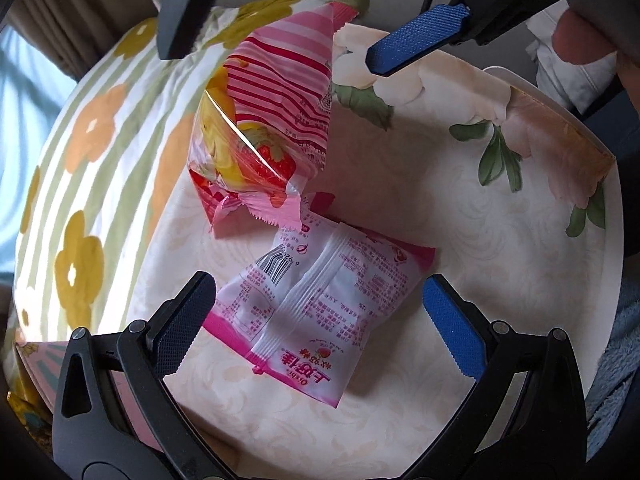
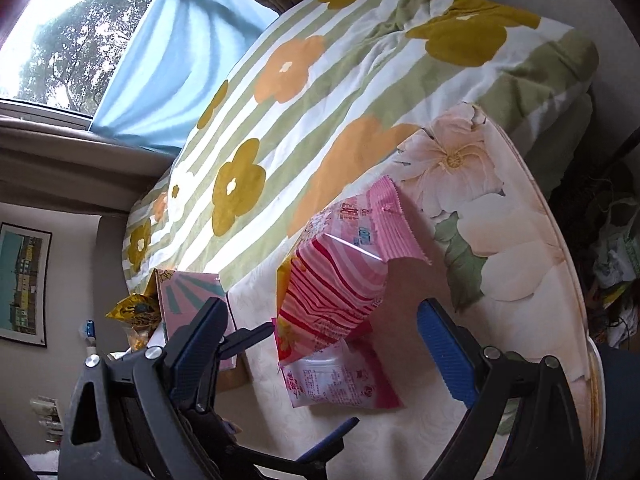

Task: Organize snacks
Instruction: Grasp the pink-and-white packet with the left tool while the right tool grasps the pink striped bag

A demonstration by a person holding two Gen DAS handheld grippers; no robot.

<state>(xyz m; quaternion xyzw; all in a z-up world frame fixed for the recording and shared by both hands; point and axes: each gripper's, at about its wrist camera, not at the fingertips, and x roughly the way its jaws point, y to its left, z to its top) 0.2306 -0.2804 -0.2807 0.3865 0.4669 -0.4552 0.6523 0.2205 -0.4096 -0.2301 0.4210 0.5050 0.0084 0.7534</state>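
Left wrist view: I am straddling the flat pink-and-white packet (image 1: pixel 316 312) on the floral table (image 1: pixel 500 240) with my left tongs (image 1: pixel 316 320) spread, so I should close across its middle while my right tongs (image 1: pixel 276 28), also spread, hover beyond it over the striped bag (image 1: pixel 276 120).

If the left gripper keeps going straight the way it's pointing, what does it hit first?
Most likely the flat pink-and-white snack packet, lying on the table between the left gripper's open fingers. The striped pink snack bag sits beyond it. Depth is hard to judge through the fisheye.
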